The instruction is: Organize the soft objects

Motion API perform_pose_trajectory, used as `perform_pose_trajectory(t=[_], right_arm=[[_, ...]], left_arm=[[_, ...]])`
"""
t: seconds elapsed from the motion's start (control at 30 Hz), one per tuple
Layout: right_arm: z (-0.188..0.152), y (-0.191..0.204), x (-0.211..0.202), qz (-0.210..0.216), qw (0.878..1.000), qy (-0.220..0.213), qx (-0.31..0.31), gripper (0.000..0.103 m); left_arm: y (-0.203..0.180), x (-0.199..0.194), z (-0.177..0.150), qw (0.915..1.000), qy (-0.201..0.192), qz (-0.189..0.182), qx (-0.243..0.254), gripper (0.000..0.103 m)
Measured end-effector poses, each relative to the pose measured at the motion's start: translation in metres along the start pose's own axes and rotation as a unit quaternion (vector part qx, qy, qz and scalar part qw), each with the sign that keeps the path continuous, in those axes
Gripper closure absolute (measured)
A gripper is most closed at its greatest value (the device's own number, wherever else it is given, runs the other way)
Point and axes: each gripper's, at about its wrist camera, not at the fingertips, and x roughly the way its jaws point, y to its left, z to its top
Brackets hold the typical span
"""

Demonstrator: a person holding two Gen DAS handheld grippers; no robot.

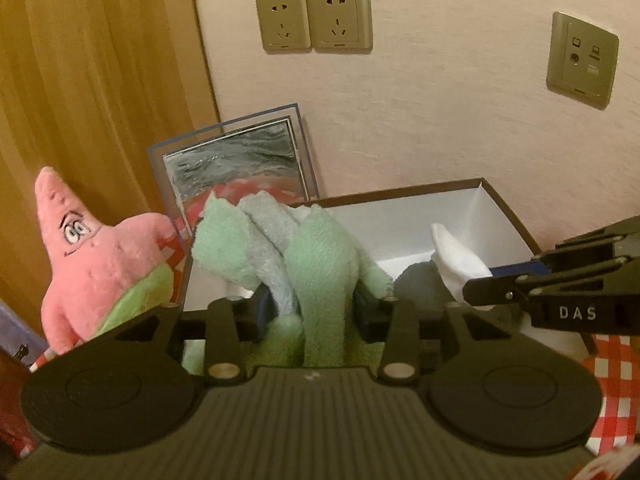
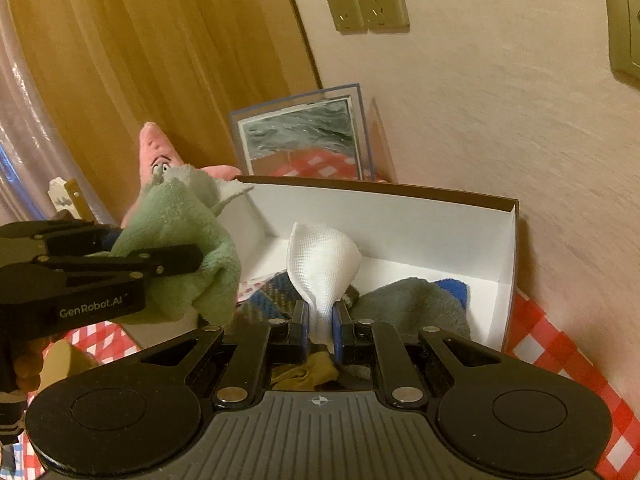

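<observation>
Mustard cloth only right-wrist view

Dim, warm yellow indoor light; fisheye bending curves the wall at the edges, with slight blur throughout.

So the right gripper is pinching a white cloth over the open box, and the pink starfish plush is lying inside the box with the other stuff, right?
Not quite. The pink starfish plush stands outside the box, beside its left end, as the left wrist view shows. The rest holds: the right gripper pinches the white cloth over the open box.
</observation>
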Motion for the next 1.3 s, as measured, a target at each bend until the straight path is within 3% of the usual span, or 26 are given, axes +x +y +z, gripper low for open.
perform_pose_trajectory(t=[0.1,0.47,0.5,0.53,0.6,0.63,0.7,0.87,1.03,1.3], right_arm=[[0.003,-0.004,0.004,0.0,1.0,0.002,0.002,0.091],[0.015,-0.001,0.013,0.008,1.0,-0.015,0.0,0.089],[0.018,0.0,0.015,0.008,1.0,-0.013,0.002,0.081],[0.02,0.0,0.017,0.015,1.0,-0.013,0.006,0.062],[0.022,-0.002,0.016,0.022,0.999,-0.029,0.018,0.037],[0.022,-0.002,0.013,0.02,0.999,-0.042,0.02,0.033],[0.021,-0.002,0.009,0.023,0.998,-0.048,0.014,0.032],[0.012,-0.005,0.001,0.014,1.0,-0.016,0.007,0.032],[-0.002,-0.006,-0.011,-0.008,1.0,0.01,-0.015,0.032],[-0.013,-0.005,-0.044,-0.006,1.0,0.01,-0.022,0.032]], left_arm=[[0.0,0.004,0.003,0.9999,0.001,0.011,0.01,0.044],[0.018,-0.007,-0.007,0.9983,0.031,0.041,-0.027,0.035],[0.019,-0.01,-0.008,0.9981,0.032,0.043,-0.031,0.034],[0.02,-0.013,-0.009,0.9979,0.032,0.044,-0.035,0.033],[0.021,-0.02,-0.012,0.9975,0.031,0.047,-0.043,0.028],[0.021,-0.024,-0.013,0.9973,0.03,0.048,-0.047,0.028],[0.02,-0.031,-0.016,0.9969,0.029,0.048,-0.055,0.027],[0.017,-0.048,-0.022,0.9948,0.019,0.062,-0.079,0.019],[0.006,-0.063,-0.024,0.9935,0.009,0.089,-0.07,0.018],[-0.005,-0.092,-0.034,0.9911,0.004,0.082,-0.105,0.018]])
